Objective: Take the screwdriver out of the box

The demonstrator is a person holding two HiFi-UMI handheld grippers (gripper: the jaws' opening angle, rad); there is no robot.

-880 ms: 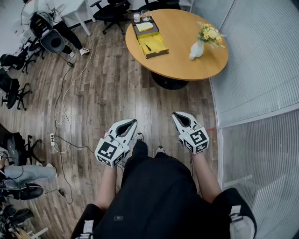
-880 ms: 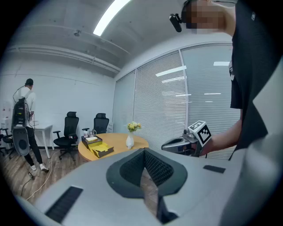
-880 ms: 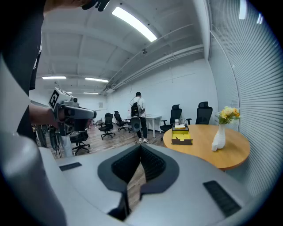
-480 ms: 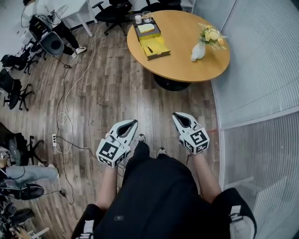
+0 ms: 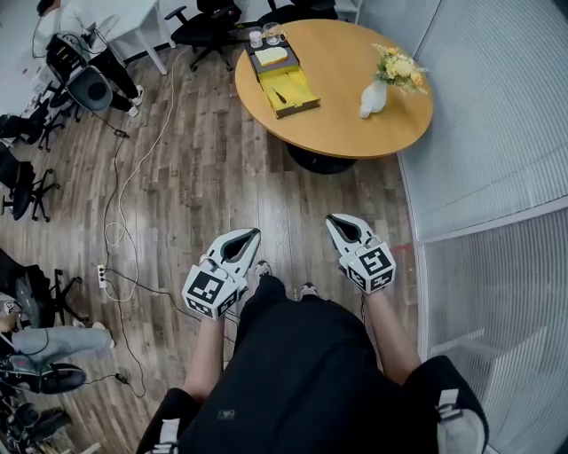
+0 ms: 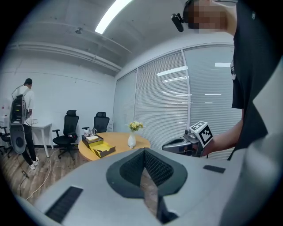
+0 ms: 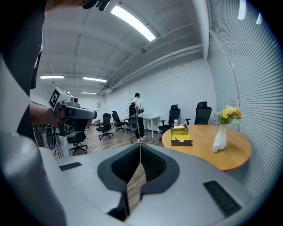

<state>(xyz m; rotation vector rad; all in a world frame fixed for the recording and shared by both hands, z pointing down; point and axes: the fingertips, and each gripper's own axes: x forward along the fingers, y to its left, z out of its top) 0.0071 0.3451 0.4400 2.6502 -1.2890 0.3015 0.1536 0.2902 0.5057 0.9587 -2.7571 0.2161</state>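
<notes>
An open yellow-lined box (image 5: 289, 86) lies on the round wooden table (image 5: 355, 115) far ahead, with a dark screwdriver (image 5: 280, 92) in its tray. The same box (image 6: 99, 148) shows small in the left gripper view, and as the box (image 7: 181, 139) in the right gripper view. My left gripper (image 5: 252, 233) is shut and empty, held at waist height over the wooden floor. My right gripper (image 5: 331, 220) is shut and empty beside it. Both are well short of the table.
A white vase of flowers (image 5: 375, 93) stands on the table's right side, and glasses (image 5: 265, 35) sit behind the box. Black office chairs (image 5: 209, 19) stand beyond the table. Cables (image 5: 115, 222) trail across the floor at left. A blind-covered glass wall (image 5: 497, 133) runs along the right.
The table and box have shifted slightly in the head view as the person steps forward. Both grippers keep the same pose, shut.
</notes>
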